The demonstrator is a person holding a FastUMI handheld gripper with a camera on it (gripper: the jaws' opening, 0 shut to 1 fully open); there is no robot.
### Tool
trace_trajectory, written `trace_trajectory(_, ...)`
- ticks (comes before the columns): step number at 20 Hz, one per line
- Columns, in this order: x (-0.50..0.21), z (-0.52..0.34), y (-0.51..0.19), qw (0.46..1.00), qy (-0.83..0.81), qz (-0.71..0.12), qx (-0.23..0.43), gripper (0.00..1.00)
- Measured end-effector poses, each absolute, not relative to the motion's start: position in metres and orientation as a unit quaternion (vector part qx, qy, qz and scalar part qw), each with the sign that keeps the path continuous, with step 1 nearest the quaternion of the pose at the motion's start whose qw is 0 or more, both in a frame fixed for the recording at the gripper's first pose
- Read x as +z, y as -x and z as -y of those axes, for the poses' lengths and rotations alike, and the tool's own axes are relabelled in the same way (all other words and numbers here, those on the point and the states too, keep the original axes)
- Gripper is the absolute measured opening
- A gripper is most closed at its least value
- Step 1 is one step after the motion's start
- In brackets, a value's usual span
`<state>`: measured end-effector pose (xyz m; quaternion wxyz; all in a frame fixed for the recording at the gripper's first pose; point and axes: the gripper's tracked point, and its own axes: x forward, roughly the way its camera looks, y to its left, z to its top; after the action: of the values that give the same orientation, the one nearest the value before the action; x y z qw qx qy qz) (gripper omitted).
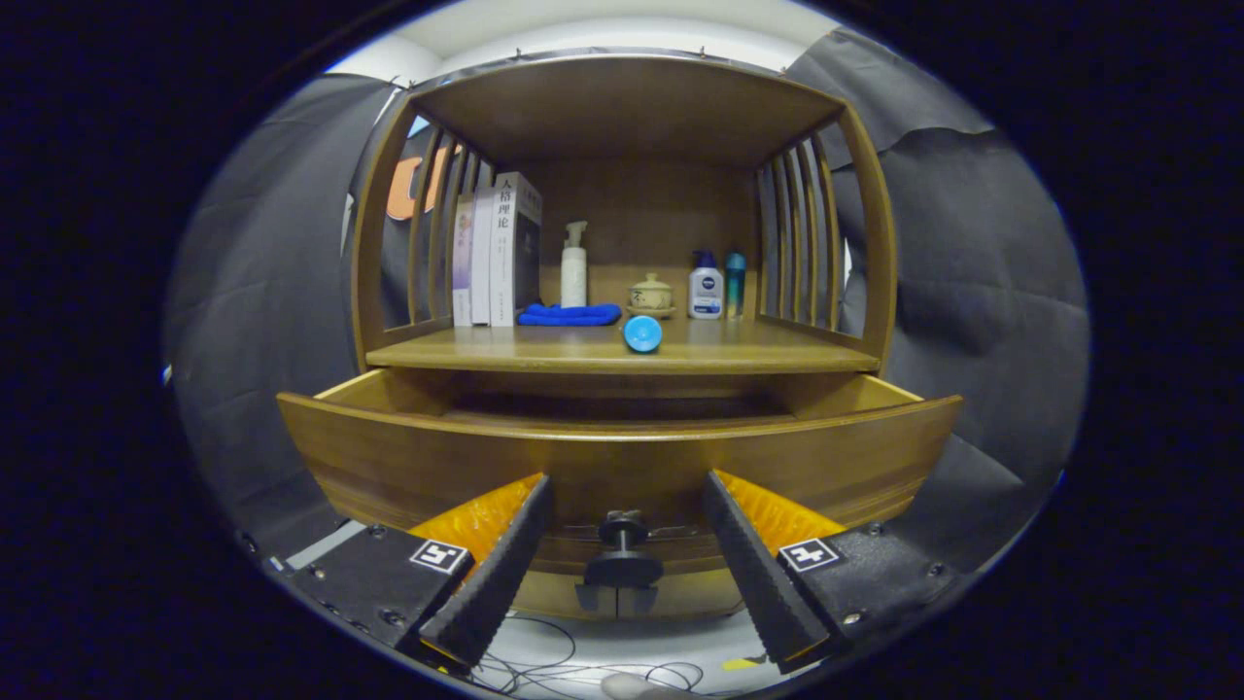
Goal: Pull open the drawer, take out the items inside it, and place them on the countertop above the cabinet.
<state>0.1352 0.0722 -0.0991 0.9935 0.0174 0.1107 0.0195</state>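
Note:
A wooden cabinet stands ahead with its drawer [622,457] pulled out toward me. The drawer's curved front panel hides most of its inside; only a dark strip of the interior shows above the rim. A small black knob [623,532] sticks out of the drawer front, low and central. My gripper [627,506] is open, its two black ribbed fingers spread either side of the knob and apart from it, with nothing held. On the countertop [758,352] above the drawer lies a blue round-ended item [642,333] near the front edge.
At the back of the countertop stand several books [496,253], a white pump bottle [573,267], a folded blue cloth [570,314], a small lidded ceramic pot [650,294], a white and blue bottle [706,287] and a teal bottle [736,282]. Slatted sides and a top shelf enclose it. Cables lie on the floor below.

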Motion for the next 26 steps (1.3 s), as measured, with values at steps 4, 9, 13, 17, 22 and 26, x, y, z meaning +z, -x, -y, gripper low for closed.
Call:
trace_trajectory(4,-0.097,-0.075,-0.16,0.994,-0.018,-0.109,0.018,1.0)
trace_trajectory(9,-0.096,-0.076,-0.187,0.994,-0.02,-0.106,0.018,1.0)
trace_trajectory(13,-0.095,-0.077,-0.208,0.995,-0.019,-0.095,0.018,1.0)
trace_trajectory(17,-0.094,-0.079,-0.223,0.995,-0.021,-0.095,0.016,1.0)
trace_trajectory(22,-0.097,-0.081,-0.23,0.997,-0.017,-0.078,0.008,1.0)
trace_trajectory(26,-0.098,-0.079,-0.229,0.994,-0.012,-0.107,0.006,1.0)
